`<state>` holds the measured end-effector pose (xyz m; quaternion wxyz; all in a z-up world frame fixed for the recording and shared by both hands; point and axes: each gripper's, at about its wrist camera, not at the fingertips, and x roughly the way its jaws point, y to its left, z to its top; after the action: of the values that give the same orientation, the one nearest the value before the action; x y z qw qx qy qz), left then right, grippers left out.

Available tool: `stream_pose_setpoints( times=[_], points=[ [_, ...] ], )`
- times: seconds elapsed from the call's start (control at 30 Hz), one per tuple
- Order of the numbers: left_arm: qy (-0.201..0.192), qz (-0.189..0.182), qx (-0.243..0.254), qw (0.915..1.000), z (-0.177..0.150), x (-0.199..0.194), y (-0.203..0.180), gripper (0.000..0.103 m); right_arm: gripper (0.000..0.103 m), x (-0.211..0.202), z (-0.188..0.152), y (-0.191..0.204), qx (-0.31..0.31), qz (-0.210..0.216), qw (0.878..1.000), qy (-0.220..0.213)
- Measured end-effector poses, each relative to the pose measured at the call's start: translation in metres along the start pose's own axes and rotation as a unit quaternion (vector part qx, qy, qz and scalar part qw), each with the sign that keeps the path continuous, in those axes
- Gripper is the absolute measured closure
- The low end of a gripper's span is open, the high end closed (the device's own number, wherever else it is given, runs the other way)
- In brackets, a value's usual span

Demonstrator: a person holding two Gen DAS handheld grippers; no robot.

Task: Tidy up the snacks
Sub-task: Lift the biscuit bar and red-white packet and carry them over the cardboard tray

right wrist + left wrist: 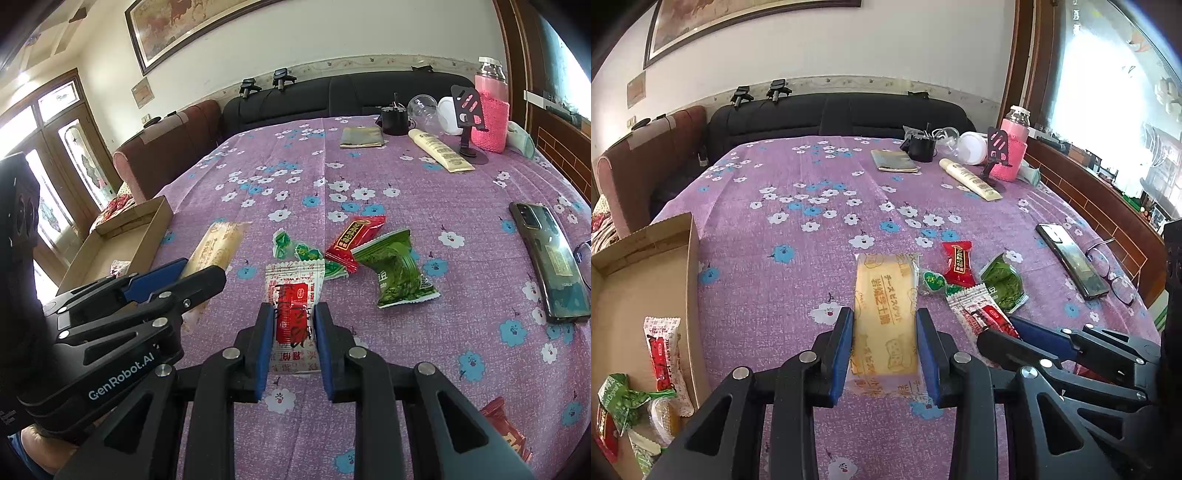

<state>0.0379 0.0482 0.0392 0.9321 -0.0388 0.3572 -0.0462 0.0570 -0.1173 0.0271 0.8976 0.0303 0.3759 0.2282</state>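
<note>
My left gripper is shut on a yellow cheese biscuit pack, its blue pads pressing both long sides. My right gripper is shut on a white and red snack stick pack. Both packs sit low over the purple flowered tablecloth. Loose beside them lie a red candy pack, a green pea snack pack and small green candies. A cardboard box at the left holds several snacks, among them another red stick pack.
A phone and glasses lie at the right. At the far end stand a pink bottle, a phone stand, a cream tube, a black cup and a folded cloth. A red pack lies near right.
</note>
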Motion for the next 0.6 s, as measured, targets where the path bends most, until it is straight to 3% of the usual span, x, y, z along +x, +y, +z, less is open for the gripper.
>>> stream_pose_setpoints(
  times=[0.6],
  points=[
    [-0.025, -0.006, 0.001, 0.9997, -0.006, -0.026, -0.003, 0.068, 0.082, -0.001, -0.002, 0.001, 0.004, -0.001, 1.000, -0.008]
  ],
)
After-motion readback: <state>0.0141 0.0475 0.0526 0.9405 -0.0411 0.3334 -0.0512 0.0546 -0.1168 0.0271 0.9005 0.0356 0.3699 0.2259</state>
